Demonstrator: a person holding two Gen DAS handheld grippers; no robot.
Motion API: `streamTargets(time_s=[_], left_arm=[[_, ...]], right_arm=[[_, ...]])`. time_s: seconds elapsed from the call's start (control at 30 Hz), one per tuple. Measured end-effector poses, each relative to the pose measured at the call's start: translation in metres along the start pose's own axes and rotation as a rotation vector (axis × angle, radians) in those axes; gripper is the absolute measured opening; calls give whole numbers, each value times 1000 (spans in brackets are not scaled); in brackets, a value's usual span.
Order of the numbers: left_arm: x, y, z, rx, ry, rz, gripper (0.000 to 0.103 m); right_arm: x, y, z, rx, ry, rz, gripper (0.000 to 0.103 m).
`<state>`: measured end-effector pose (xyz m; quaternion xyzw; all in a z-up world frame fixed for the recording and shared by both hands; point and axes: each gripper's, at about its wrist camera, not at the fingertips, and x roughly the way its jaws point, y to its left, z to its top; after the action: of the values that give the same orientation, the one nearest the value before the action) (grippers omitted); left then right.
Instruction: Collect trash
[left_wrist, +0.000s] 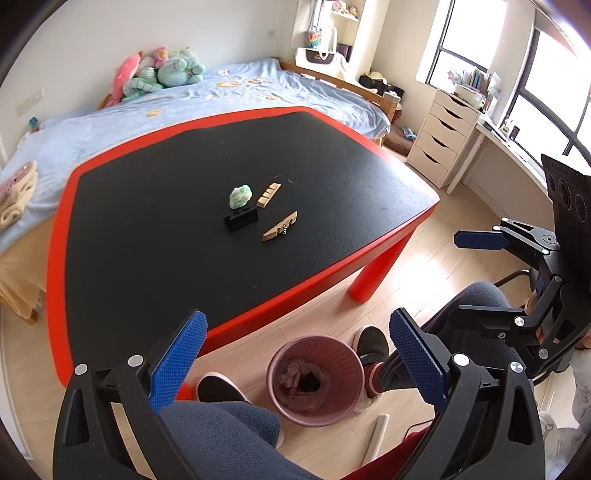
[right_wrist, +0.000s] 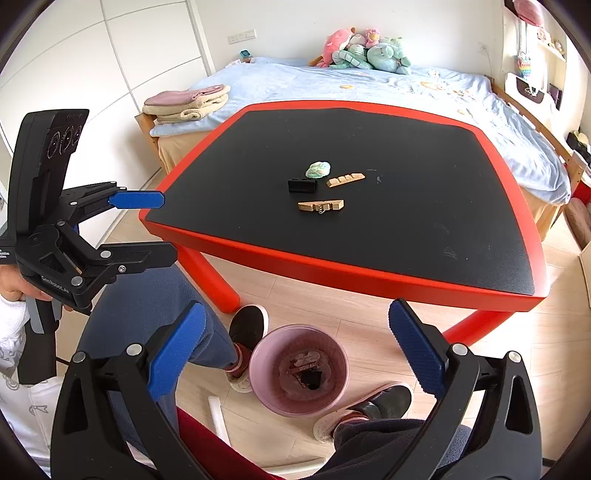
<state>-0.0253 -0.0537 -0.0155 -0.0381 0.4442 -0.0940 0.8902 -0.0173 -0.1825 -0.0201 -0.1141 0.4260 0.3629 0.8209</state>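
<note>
Spread wide, left gripper (left_wrist: 297, 363) and right gripper (right_wrist: 297, 354) above pink bin (right_wrist: 298, 369), off red table edge (right_wrist: 332, 267); scraps (right_wrist: 320, 205) mid-table.

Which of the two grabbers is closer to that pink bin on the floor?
Hard to call; neither is clearly nearer. The left gripper and the right gripper both hang open above the pink bin, left and right of it, back from the table.

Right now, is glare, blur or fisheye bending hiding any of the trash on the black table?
Left wrist view: windows blown out, red-rimmed black table bowed, crumpled green wad sharp. Right wrist view: even light, wooden clothespin and small black box crisp; edges curve strongly.
</note>
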Motion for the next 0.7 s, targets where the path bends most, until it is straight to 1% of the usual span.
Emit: streamTargets(time_s=[0.4, 0.7], left_arm=[[17, 20, 30, -51, 4, 32, 95], [48, 37, 51, -119, 37, 54, 95]], right_arm=[[26, -8, 32, -24, 11, 2, 98], [58, -21, 49, -14, 38, -2, 98]])
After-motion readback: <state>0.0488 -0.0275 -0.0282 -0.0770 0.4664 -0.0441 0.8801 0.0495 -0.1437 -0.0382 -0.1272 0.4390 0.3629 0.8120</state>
